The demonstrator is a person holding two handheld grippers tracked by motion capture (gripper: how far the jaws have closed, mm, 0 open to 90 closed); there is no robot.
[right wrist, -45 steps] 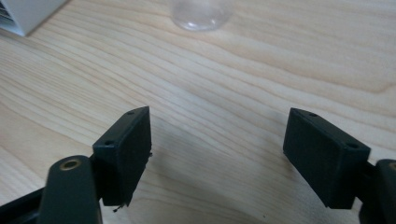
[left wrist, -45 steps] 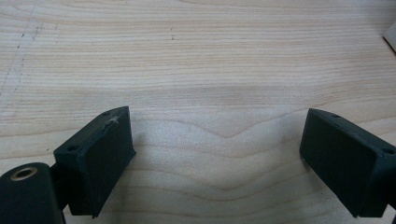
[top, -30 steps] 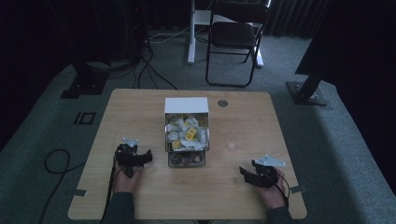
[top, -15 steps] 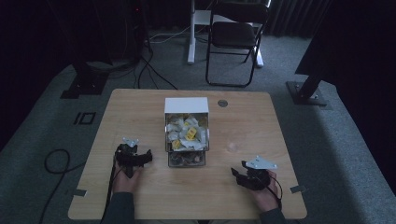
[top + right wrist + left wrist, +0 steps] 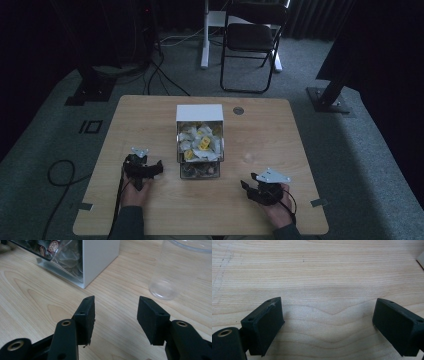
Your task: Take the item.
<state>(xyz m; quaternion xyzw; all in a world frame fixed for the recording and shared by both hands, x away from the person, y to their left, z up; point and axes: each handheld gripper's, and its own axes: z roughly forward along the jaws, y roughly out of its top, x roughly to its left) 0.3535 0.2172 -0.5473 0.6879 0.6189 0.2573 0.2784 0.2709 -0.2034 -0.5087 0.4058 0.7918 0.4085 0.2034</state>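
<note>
A white box stands at the table's middle, its open top full of white and yellow sachets. A clear front compartment holds darker packets. My left gripper rests left of the box, its jaws wide open over bare wood. My right gripper sits near the front right, open, with nothing between its jaws; they have just been closing. Ahead of it stand a clear plastic cup and the box's corner.
The wooden table has a small round grommet behind the box. The cup shows faintly at the box's right. A folding chair and stand bases sit on the floor beyond the table.
My right hand has shifted left along the table's front, toward the box, and its jaws stand narrower. The left hand and gripper have stayed where they were.
</note>
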